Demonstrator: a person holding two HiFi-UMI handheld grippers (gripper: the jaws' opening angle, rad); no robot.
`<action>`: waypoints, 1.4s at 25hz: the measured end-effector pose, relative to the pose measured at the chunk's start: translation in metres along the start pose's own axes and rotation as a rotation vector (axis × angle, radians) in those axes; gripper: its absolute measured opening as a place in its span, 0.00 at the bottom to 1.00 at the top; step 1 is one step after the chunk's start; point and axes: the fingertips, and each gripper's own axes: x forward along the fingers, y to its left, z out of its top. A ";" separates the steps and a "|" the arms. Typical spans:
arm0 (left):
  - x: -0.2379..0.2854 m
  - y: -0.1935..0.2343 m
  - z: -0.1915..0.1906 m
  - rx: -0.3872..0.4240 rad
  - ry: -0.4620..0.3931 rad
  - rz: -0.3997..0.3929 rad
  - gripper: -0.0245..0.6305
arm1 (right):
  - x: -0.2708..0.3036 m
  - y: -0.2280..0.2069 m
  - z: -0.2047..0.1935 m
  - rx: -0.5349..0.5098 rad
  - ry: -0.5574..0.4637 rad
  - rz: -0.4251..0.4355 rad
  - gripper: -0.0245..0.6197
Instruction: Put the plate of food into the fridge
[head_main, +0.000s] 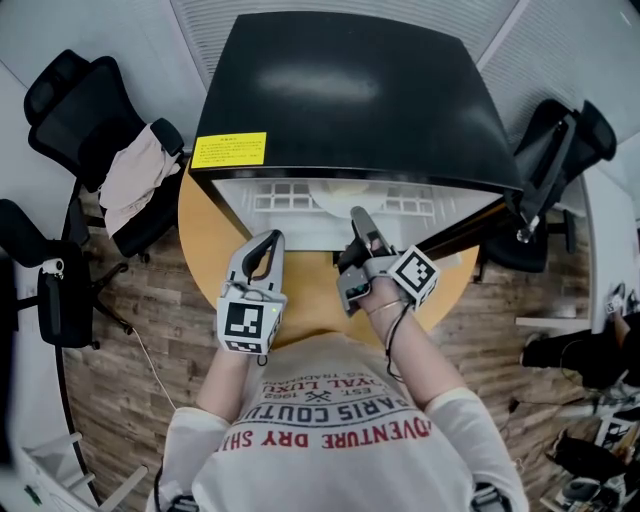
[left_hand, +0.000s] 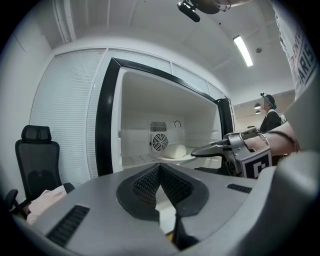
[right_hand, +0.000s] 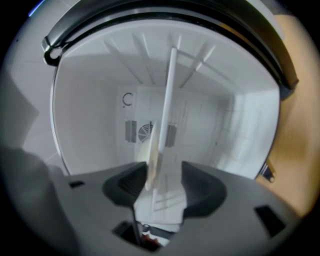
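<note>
Your right tongs (head_main: 360, 222) gape wide around the plate (right_hand: 162, 130) rim without gripping; it rests on the fridge (head_main: 350, 90) shelf (head_main: 280, 197). Left tongs (left_hand: 160, 167) are closed, empty and clear of the opening.

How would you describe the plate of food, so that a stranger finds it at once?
Find the black fridge standing open on the round wooden table. In its white inside, before the round fan grille, sits a white plate carrying one pale, rounded lump of food; no other dish is in there.

Fridge (head_main: 350, 90) top hides most of plate (head_main: 340, 192); food on it too small to tell.
</note>
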 end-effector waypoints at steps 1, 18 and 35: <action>0.000 0.000 0.000 0.000 0.002 -0.001 0.09 | 0.000 0.000 0.000 -0.001 -0.002 0.001 0.38; -0.021 -0.014 0.003 0.001 -0.019 -0.014 0.09 | -0.045 0.010 -0.015 -0.086 -0.013 0.002 0.12; -0.047 -0.035 0.002 -0.003 -0.027 -0.078 0.09 | -0.088 0.053 -0.055 -0.951 0.050 0.070 0.08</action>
